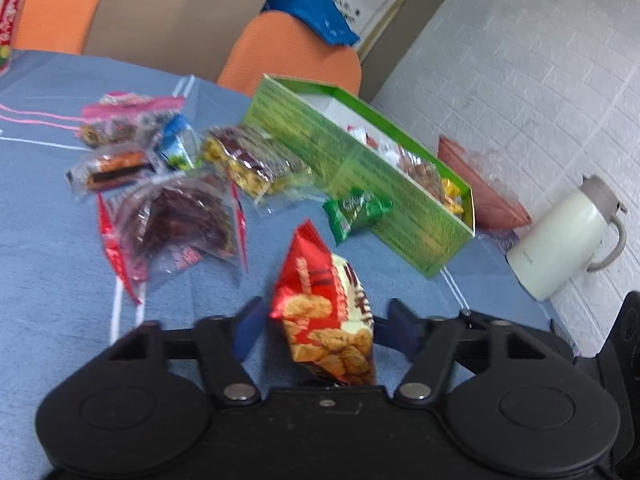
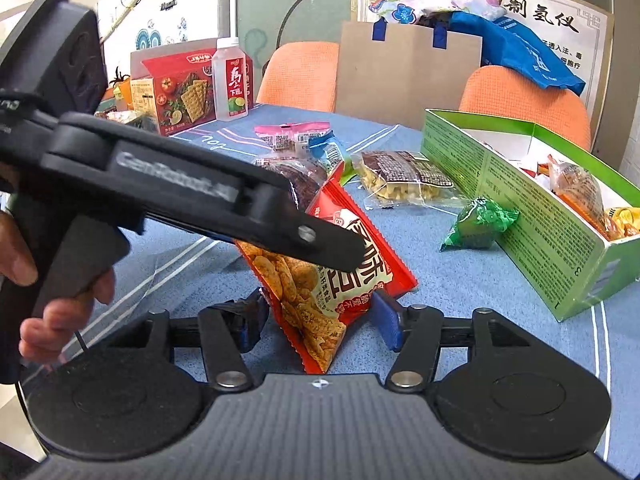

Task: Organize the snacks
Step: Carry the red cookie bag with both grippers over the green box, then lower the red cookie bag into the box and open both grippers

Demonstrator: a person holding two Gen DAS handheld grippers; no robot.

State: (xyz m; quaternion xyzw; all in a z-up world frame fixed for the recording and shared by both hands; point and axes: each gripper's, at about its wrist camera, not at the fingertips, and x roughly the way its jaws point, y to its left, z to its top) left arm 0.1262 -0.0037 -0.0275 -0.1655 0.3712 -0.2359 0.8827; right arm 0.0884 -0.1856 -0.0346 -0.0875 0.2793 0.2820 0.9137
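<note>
A red snack packet (image 1: 326, 312) with fried pieces printed on it stands between the fingers of my left gripper (image 1: 326, 320); the jaws are wide and the pads do not touch it. In the right wrist view the same packet (image 2: 320, 280) stands between the blue pads of my right gripper (image 2: 320, 316), also open. The left gripper's black body (image 2: 180, 188) crosses in front and touches the packet's top. An open green box (image 1: 380, 184) (image 2: 520, 208) holds several snacks. A green packet (image 1: 354, 210) (image 2: 482, 222) leans on its wall.
Several packets lie on the blue tablecloth (image 1: 48, 264): dark red (image 1: 176, 220), yellow-brown (image 1: 252, 164), pink (image 1: 124, 120). A white kettle (image 1: 568, 240) stands by the wall. A cracker box (image 2: 180, 88) and a bottle (image 2: 230, 80) stand at the far edge. Orange chairs (image 2: 524, 100) stand behind.
</note>
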